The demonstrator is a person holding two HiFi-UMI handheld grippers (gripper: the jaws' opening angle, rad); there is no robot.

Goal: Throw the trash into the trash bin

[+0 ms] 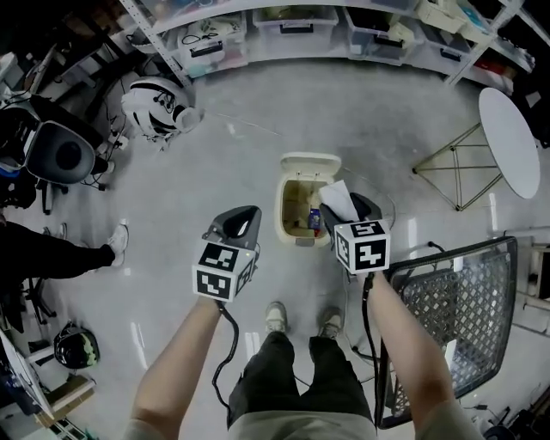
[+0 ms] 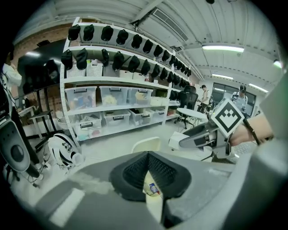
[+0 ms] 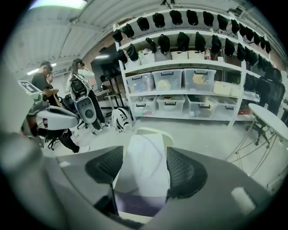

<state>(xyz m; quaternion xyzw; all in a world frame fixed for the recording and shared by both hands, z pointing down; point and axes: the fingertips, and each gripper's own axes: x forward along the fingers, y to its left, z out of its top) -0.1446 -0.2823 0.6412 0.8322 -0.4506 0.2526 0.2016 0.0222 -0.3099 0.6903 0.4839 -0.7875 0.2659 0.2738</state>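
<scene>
The cream trash bin (image 1: 284, 206) stands on the floor with its lid (image 1: 309, 161) flipped up, and some rubbish lies inside. My right gripper (image 1: 348, 206) hangs over the bin's right edge, shut on a white piece of trash (image 1: 339, 200). In the right gripper view that trash (image 3: 146, 168) fills the gap between the pads (image 3: 182, 173), with the lid (image 3: 155, 131) behind it. My left gripper (image 1: 245, 215) is just left of the bin. Its pads (image 2: 168, 173) meet at the tips with nothing between them, and the bin (image 2: 153, 191) shows below them.
A white helmet (image 1: 155, 105) lies on the floor at the far left. Shelves of storage boxes (image 1: 296, 21) line the back. A round white table (image 1: 509, 142) and a mesh chair (image 1: 455, 301) stand to the right. A seated person's leg (image 1: 77, 253) reaches in from the left.
</scene>
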